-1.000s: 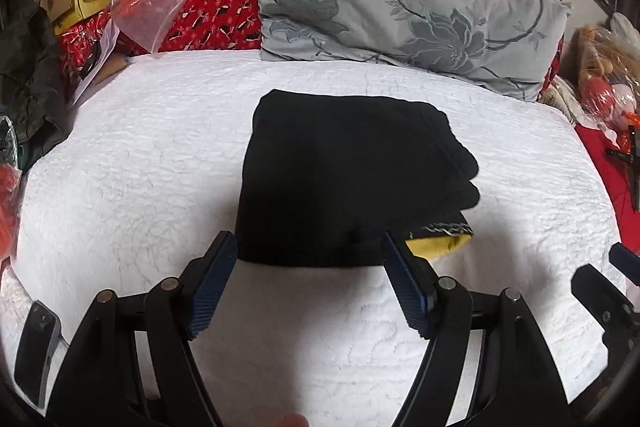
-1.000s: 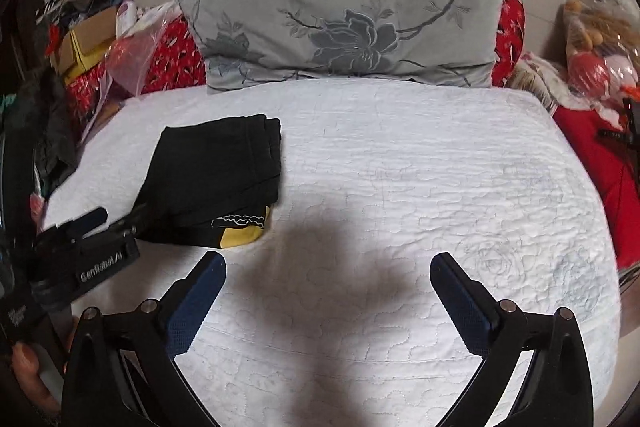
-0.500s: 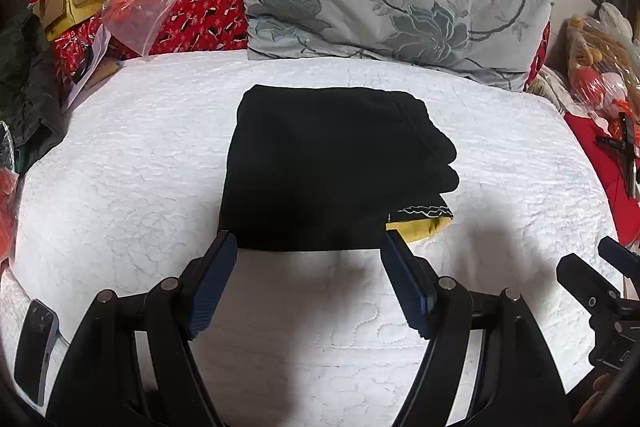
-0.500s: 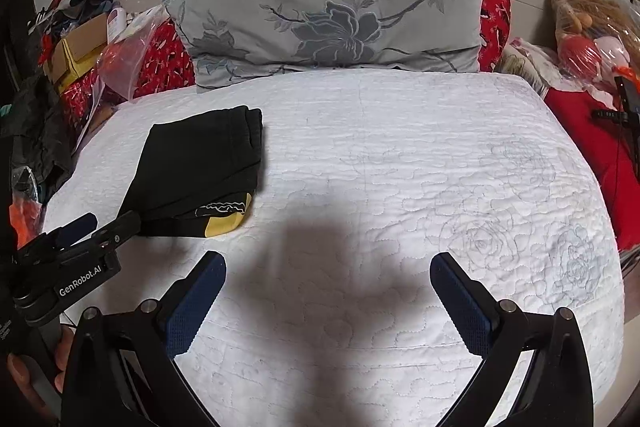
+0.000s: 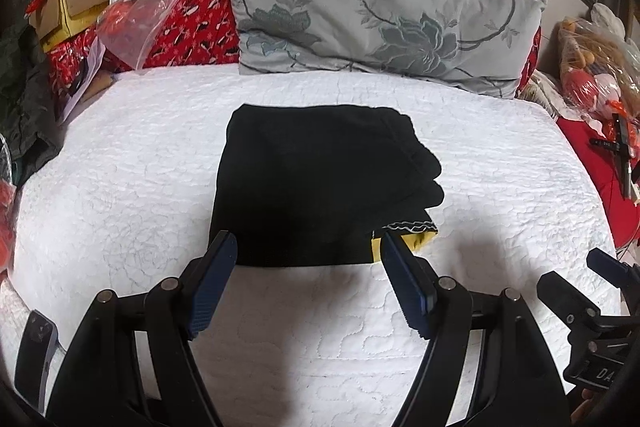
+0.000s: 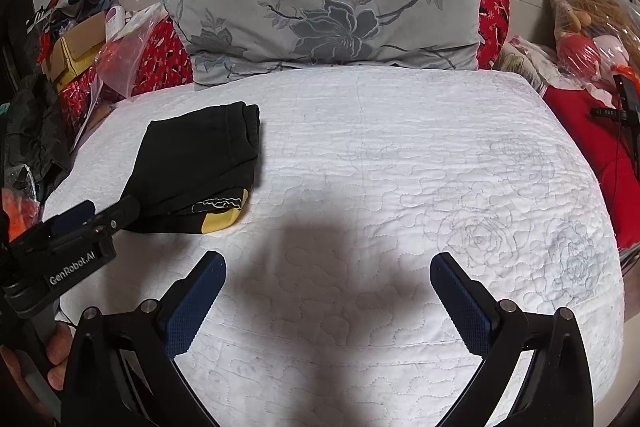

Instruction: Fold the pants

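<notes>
Little has shifted since the earlier frames: both views have drifted only slightly, and the folded pants (image 5: 320,183) lie just as they did, a compact black rectangle on the white quilted bed (image 5: 120,187), toward its left side and nearer the foot edge than the grey flowered pillow (image 5: 380,19) at the head.

At the near right corner of the bundle a yellow lining (image 5: 420,241) with a white stitched band peeks out, and the right edge shows several stacked layers that do not quite line up.

Just short of the bundle's near edge hovers the left hand-held gripper (image 5: 308,255), jaws wide and nothing between them; its pads are not touching the cloth. Well to the right, the right hand-held gripper (image 6: 328,267) hangs over bare quilt, jaws also wide and empty.

By my judgement the folding is essentially done, and what remains is tidying. To finish well, the yellow corner would want tucking under or pressing flat, and the stepped right edge squaring up. Pinching only the top layer risks dragging the stack open, so any nudge should be light and take all the layers together.
</notes>
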`<move>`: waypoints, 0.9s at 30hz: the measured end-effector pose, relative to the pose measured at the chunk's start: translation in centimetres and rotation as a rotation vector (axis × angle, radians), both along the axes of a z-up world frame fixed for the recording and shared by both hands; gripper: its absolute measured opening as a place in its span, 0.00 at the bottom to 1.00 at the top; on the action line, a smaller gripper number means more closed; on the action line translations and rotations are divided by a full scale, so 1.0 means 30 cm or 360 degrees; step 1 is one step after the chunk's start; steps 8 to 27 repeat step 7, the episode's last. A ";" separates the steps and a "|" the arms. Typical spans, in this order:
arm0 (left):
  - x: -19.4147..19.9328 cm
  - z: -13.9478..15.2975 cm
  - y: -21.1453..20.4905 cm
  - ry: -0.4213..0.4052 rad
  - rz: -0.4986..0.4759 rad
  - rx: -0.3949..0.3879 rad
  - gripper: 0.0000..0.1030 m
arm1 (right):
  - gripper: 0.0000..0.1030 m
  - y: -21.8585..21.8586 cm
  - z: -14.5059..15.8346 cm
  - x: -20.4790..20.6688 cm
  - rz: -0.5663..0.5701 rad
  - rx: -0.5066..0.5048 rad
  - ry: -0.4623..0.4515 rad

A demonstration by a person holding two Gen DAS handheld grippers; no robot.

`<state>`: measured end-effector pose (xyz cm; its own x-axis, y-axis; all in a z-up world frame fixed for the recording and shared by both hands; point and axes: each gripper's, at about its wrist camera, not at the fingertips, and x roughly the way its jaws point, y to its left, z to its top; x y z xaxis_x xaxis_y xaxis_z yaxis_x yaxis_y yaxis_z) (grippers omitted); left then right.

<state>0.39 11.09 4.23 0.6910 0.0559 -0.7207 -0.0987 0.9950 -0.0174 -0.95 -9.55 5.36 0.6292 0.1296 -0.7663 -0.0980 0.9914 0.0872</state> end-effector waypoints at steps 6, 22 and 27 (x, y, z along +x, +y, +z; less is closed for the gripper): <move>-0.004 0.007 -0.027 -0.0001 -0.0023 0.0061 0.72 | 1.00 -0.010 -0.004 0.003 -0.0019 0.0003 0.0004; -0.002 0.006 -0.030 0.0003 -0.0029 0.0065 0.72 | 1.00 -0.011 -0.004 0.003 -0.0021 0.0001 0.0004; -0.002 0.006 -0.030 0.0003 -0.0029 0.0065 0.72 | 1.00 -0.011 -0.004 0.003 -0.0021 0.0001 0.0004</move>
